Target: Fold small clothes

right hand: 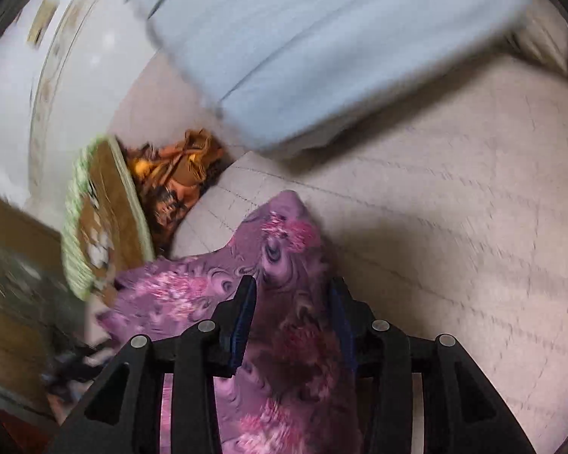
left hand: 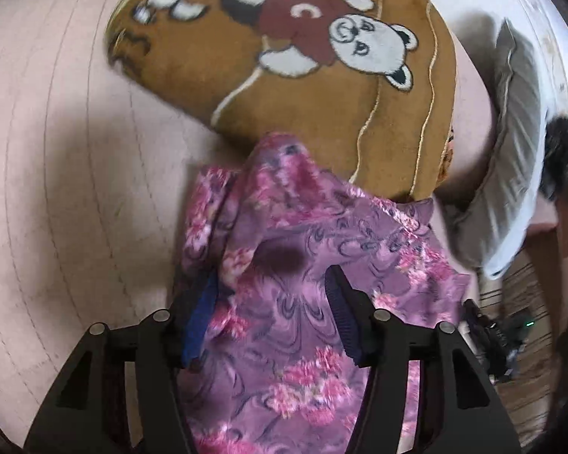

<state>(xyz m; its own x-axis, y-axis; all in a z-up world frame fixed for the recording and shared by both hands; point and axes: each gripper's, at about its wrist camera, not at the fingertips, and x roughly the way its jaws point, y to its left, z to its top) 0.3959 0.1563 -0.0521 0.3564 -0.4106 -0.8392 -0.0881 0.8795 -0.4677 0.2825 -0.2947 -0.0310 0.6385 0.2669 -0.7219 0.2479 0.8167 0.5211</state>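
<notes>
**Purple floral cloth held up between both grippers**

The left gripper (left hand: 272, 295) and the right gripper (right hand: 293, 314) each have their jaws pinching bunched folds of the purple floral garment (left hand: 303, 234), which hangs lifted over the pale quilted bed (left hand: 56, 151). Beyond lie a brown teddy-bear blanket (left hand: 284, 75) and a light blue pillow (right hand: 322, 45).

Garment (left hand: 303, 265) lying mid-frame on the bed (left hand: 56, 151), running down between the jaws. Bear blanket (left hand: 284, 75) sitting behind it, upper centre; pillow (left hand: 511, 174) lying right.
</notes>
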